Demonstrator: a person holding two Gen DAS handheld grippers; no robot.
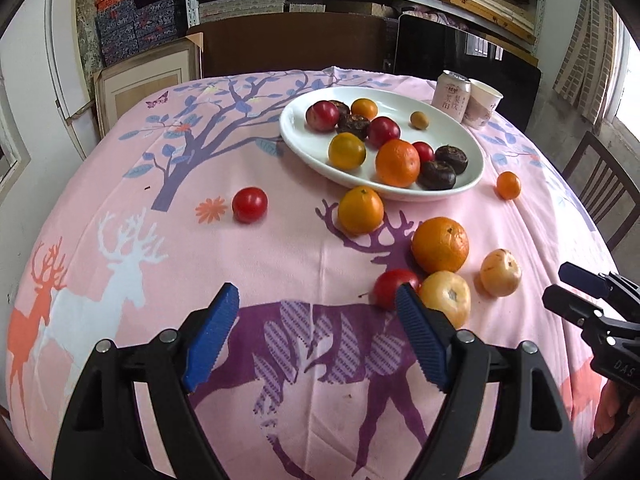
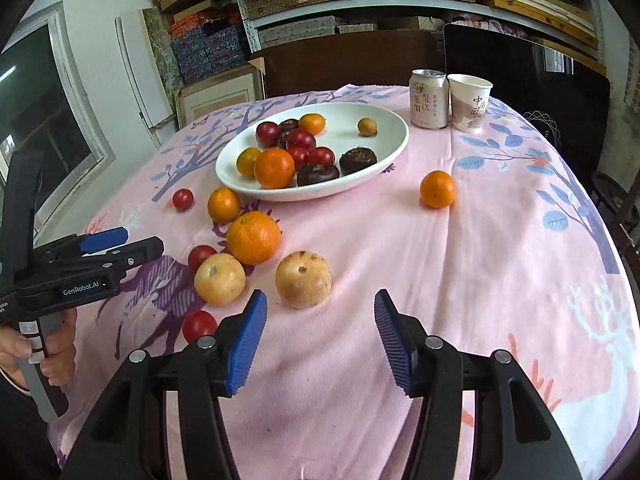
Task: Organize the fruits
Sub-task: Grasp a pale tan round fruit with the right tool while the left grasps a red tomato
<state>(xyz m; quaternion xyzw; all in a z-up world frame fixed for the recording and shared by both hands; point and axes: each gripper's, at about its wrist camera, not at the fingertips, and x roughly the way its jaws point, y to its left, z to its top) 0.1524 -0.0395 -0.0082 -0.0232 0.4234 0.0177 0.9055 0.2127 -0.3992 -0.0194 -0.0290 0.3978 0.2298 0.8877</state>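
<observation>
You hold both tongs angled downward over the surface (image 2: 460, 264), each spread and empty. The left tongs (image 1: 318, 332) hang above the purple deer print; their right pad sits just in front of a red tomato (image 1: 390, 286) and a pale yellow fruit (image 1: 448, 294), whose stem end faces up toward you. The right tongs (image 2: 320, 338) point at a second pale fruit (image 2: 303, 279) at 12 o'clock, stem up. The white oval plate (image 2: 384, 152) lies farther off at 12 o'clock, long axis running left-right, loaded with fruit. A large orange (image 2: 253, 237) rests at 11 o'clock, near the plate.
</observation>
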